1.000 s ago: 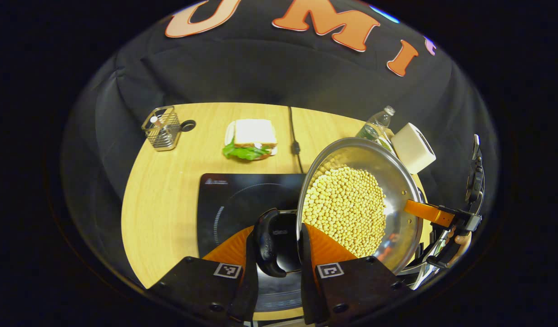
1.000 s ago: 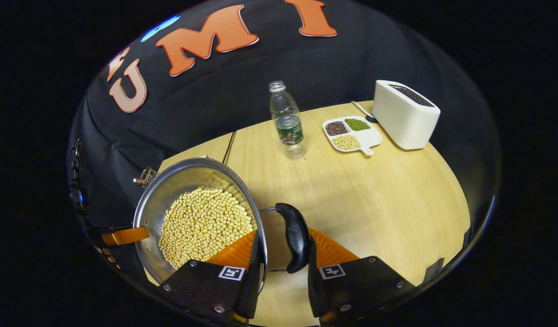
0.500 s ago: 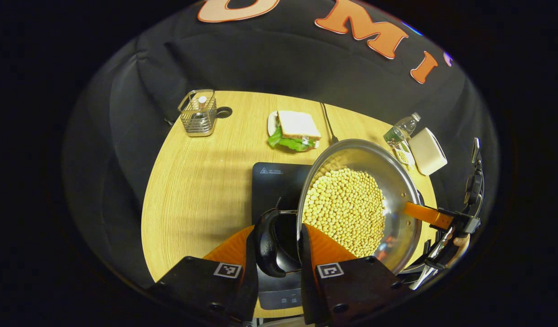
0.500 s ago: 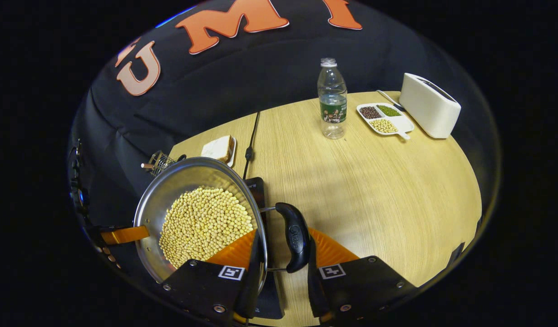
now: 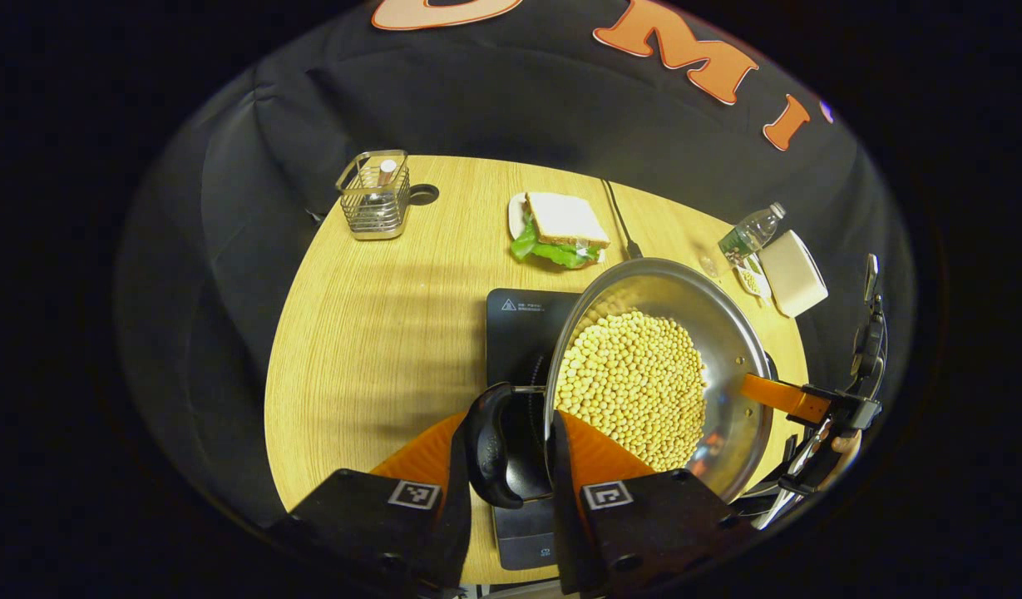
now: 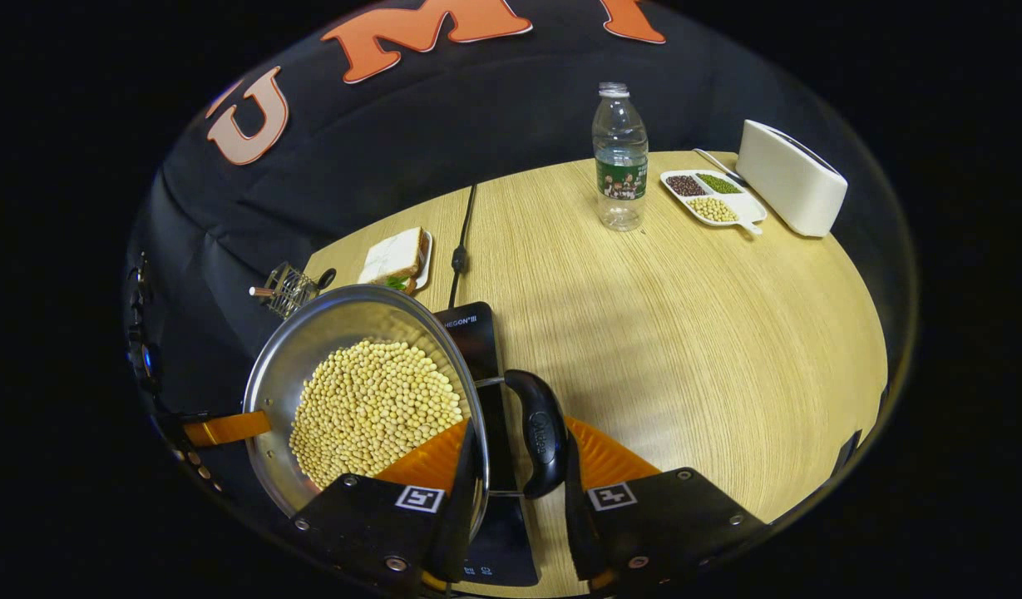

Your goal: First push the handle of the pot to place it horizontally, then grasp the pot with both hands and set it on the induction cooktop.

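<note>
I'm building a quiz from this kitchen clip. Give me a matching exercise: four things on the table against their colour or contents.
Things:
1. pot
2. toaster
3. induction cooktop
4. water bottle

Descriptions:
a. white
b. black, flat
c. clear, green label
d. filled with pale beans

Pairs: 1-d, 2-a, 3-b, 4-c

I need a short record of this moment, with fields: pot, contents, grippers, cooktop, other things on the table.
pot: steel pot, held by both side handles, above the table
contents: pale beans
left gripper: shut on one black handle
right gripper: shut on the other handle
cooktop: black, partly under the pot
other things: sandwich, wire basket, bottle, bean tray, toaster
</note>
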